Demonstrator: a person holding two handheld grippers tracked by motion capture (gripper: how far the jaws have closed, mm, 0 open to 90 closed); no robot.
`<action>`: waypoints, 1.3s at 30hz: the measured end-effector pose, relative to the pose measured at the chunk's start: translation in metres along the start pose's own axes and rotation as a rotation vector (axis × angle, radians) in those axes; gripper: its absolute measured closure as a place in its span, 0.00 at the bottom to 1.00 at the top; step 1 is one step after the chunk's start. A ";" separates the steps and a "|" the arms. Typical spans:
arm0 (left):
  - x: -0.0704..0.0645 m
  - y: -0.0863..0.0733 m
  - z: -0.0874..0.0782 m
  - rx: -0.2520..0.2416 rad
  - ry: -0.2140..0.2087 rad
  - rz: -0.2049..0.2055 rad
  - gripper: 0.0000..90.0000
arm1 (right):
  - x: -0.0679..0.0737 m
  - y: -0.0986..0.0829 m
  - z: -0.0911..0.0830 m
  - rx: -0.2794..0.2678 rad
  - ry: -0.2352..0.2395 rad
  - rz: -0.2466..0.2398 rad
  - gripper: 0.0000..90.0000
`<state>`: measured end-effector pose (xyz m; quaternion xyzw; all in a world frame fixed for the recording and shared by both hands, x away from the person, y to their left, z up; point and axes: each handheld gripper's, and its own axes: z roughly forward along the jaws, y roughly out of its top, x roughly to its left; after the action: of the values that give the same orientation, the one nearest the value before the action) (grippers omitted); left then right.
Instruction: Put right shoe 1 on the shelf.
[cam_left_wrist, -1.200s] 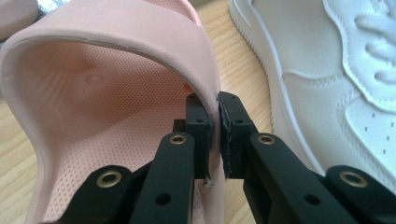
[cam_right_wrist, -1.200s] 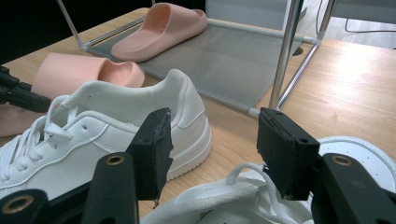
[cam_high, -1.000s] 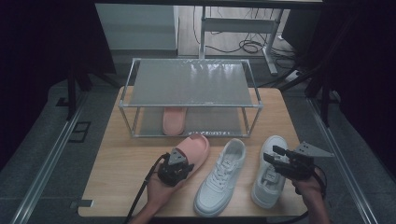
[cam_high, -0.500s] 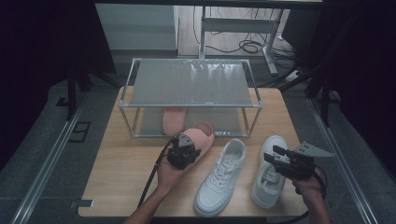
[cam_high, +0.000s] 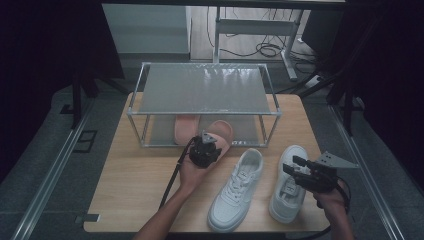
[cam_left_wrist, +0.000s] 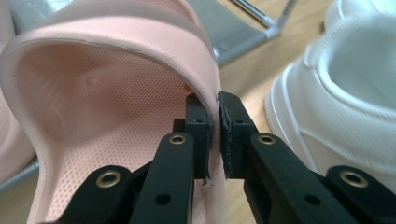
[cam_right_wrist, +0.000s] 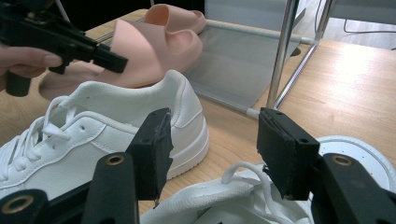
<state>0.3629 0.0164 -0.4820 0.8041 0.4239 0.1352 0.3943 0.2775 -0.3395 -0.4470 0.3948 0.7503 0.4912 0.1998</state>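
Jaws of the left claw (cam_left_wrist: 214, 135) are pinched on the side wall of a pink slipper (cam_left_wrist: 107, 107), one jaw inside the shoe and one outside. From the high view this slipper (cam_high: 221, 133) sits at the front edge of the wire shoe rack (cam_high: 205, 90), its toe reaching under the rack's lower shelf, its heel end covered by the left claw (cam_high: 205, 150) and the hand holding it. Whether the sole touches the wooden surface (cam_high: 135, 180) cannot be made out. A second pink slipper (cam_high: 185, 127) lies on the rack's lower shelf, dimmed by the mesh top shelf above it and just left of the held one.

Right of the held slipper, in front of the rack, stands a white sneaker (cam_high: 235, 190), and further right another white sneaker (cam_high: 290, 182), partly covered by the right claw (cam_high: 295, 167). That claw (cam_right_wrist: 212, 149) is spread wide with nothing between its jaws, hovering over the laces (cam_right_wrist: 247, 175) of the nearer sneaker, whose toe is cut off at the frame edge.
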 end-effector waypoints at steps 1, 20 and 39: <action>0.001 0.002 0.002 0.007 0.008 -0.002 0.93 | 0.000 0.000 0.000 0.001 0.000 0.001 0.50; 0.019 0.013 0.038 0.017 0.078 -0.084 0.92 | -0.002 -0.001 -0.001 0.000 -0.003 0.006 0.50; 0.011 0.001 0.001 0.022 -0.016 -0.041 0.67 | -0.002 0.000 -0.002 -0.004 -0.002 0.003 0.50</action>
<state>0.3705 0.0245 -0.4832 0.8005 0.4384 0.1160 0.3917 0.2772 -0.3424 -0.4460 0.3961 0.7484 0.4926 0.2007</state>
